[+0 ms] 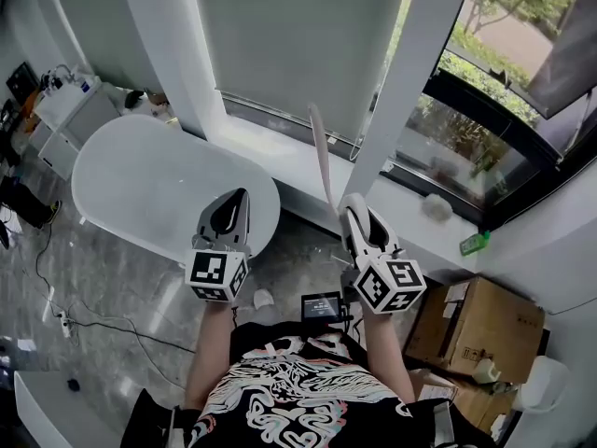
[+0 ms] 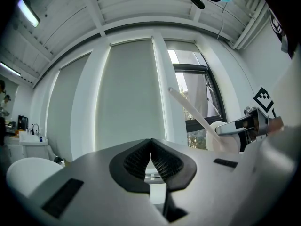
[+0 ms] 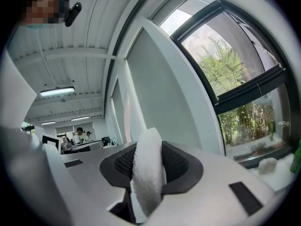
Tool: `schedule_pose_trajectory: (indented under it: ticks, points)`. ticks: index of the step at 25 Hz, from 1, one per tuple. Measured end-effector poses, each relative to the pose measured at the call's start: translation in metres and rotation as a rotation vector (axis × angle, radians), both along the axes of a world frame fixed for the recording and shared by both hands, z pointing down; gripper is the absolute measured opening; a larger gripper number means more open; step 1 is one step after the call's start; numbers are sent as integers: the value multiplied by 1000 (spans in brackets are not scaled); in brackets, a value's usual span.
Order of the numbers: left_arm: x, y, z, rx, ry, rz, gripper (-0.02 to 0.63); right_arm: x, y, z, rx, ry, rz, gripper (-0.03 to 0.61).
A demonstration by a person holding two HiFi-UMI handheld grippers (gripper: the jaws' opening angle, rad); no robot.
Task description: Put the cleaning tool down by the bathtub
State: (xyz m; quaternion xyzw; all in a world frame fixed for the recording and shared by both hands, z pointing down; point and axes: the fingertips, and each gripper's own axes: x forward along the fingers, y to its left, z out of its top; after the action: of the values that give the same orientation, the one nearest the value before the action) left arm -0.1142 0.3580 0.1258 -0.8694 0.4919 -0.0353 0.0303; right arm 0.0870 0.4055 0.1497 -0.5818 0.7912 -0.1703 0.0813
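Observation:
The cleaning tool has a white fuzzy pad [image 3: 148, 173] and a long pale handle [image 1: 322, 157] that sticks up and away from me. My right gripper [image 1: 353, 203] is shut on the pad, which fills the gap between the jaws in the right gripper view [image 3: 149, 147]. In the left gripper view the handle [image 2: 190, 109] rises slanting from the round pad [image 2: 221, 138]. My left gripper [image 1: 238, 196] is held up beside it, shut with nothing between its pads [image 2: 150, 145]. The white oval bathtub [image 1: 159, 185] stands on the floor below and to the left of both grippers.
A white column [image 1: 410, 91] and a window sill [image 1: 438, 236] with a green bottle [image 1: 474, 244] lie ahead on the right. Cardboard boxes [image 1: 480, 329] stand at the lower right. A white cabinet [image 1: 70, 115] stands beyond the tub, and cables [image 1: 56, 315] trail on the grey floor.

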Motion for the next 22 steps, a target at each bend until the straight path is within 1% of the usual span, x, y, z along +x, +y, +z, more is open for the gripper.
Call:
schedule_pose_trajectory:
  ticks: [8, 12, 17, 22]
  points:
    - [11, -30, 7, -7, 21, 5, 17, 12, -25, 14, -27, 9, 18, 146]
    - [18, -57, 14, -22, 21, 9, 17, 19, -47, 17, -33, 28, 38, 146]
    - [24, -104, 23, -28, 27, 15, 17, 28, -87, 21, -25, 59, 65, 146]
    - [19, -157, 25, -36, 18, 22, 17, 22, -145, 23, -36, 69, 67, 146]
